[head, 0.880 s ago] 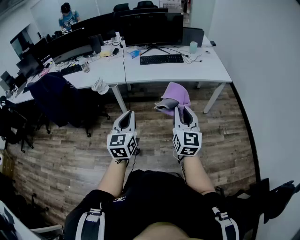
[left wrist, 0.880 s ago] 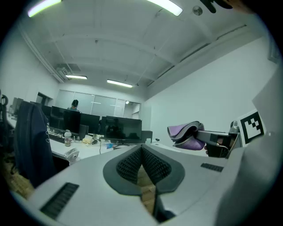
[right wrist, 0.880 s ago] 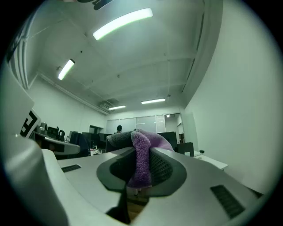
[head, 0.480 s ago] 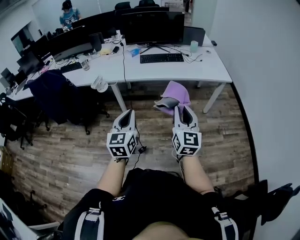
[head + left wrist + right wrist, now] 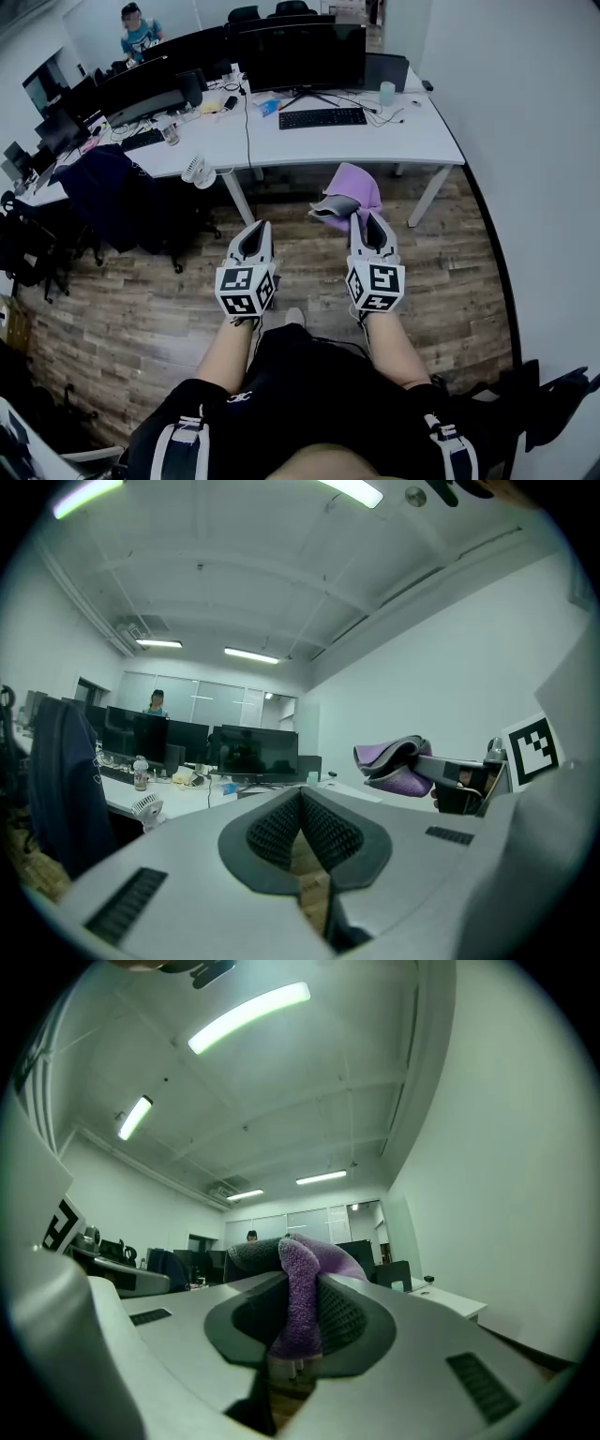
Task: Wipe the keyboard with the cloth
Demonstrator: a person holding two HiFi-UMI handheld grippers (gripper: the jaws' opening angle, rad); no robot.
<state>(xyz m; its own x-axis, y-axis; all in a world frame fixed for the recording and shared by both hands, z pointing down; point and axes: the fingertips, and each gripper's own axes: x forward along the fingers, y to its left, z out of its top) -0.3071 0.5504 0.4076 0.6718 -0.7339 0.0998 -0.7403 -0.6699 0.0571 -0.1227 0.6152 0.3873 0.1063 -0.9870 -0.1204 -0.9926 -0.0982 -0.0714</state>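
A black keyboard [image 5: 323, 118] lies on the white desk [image 5: 412, 141] in front of a dark monitor [image 5: 303, 56], far ahead of both grippers. My right gripper [image 5: 366, 217] is shut on a purple and grey cloth [image 5: 345, 192] that hangs folded over its tips; in the right gripper view the cloth [image 5: 298, 1302] is pinched between the jaws. My left gripper [image 5: 256, 231] is shut with nothing in it, held level beside the right one above the wooden floor. From the left gripper view the cloth [image 5: 398, 764] shows at the right.
More monitors, a small white fan [image 5: 198, 172], a cup [image 5: 387, 93] and clutter crowd the desks. A chair draped with a dark jacket [image 5: 108, 192] stands at the left. A white wall [image 5: 525, 141] runs along the right. A person [image 5: 136, 28] sits at the far back.
The grippers hold their pose while the view has crept slightly toward the desk. The cloth stays gripped in the right gripper.
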